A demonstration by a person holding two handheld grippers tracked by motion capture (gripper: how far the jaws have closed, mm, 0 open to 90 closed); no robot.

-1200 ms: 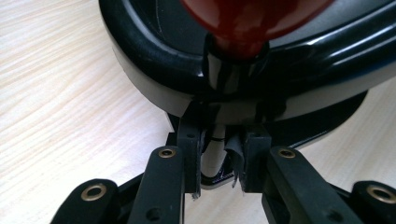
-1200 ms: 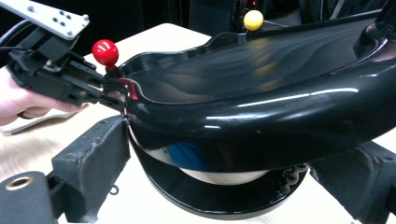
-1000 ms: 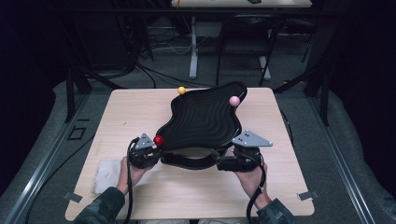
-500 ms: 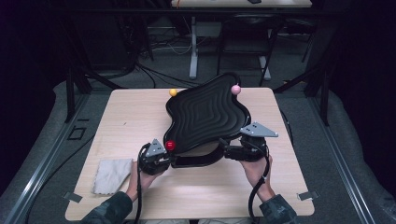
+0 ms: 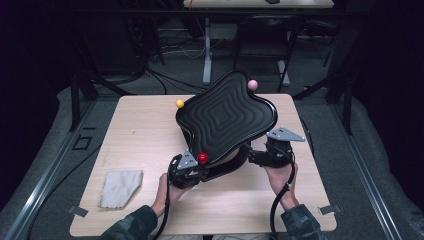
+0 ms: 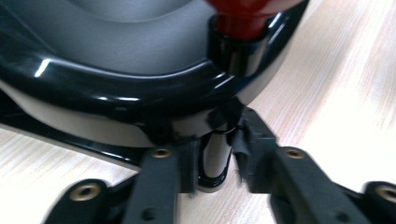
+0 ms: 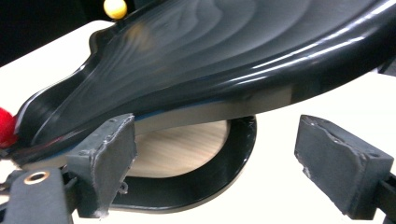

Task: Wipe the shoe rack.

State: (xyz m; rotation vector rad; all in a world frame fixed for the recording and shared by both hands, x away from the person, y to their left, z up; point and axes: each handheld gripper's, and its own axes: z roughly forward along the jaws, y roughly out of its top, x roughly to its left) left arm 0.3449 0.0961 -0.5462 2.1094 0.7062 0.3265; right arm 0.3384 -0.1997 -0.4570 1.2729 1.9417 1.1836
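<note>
Since the earlier frame, the black wavy tray (image 5: pixel 226 117) is sitting farther right on the table (image 5: pixel 140 130). The left gripper (image 6: pixel 215 163) is clamping the tray's near post, jaws just easing. The right gripper (image 7: pixel 215 158) is standing apart, jaws just narrowing, astride the tray's near-right rim.

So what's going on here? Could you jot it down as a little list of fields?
Main item: wavy black tray with red, yellow and pink knobs
Surface: wooden table
Left hand-held gripper: jaws around a thin black post under the tray's red-knob corner, lately opening a little
Right hand-held gripper: jaws wide apart at the tray's edge, lately narrowing slightly, not gripping
Also there: grey cloth at the near left
</note>
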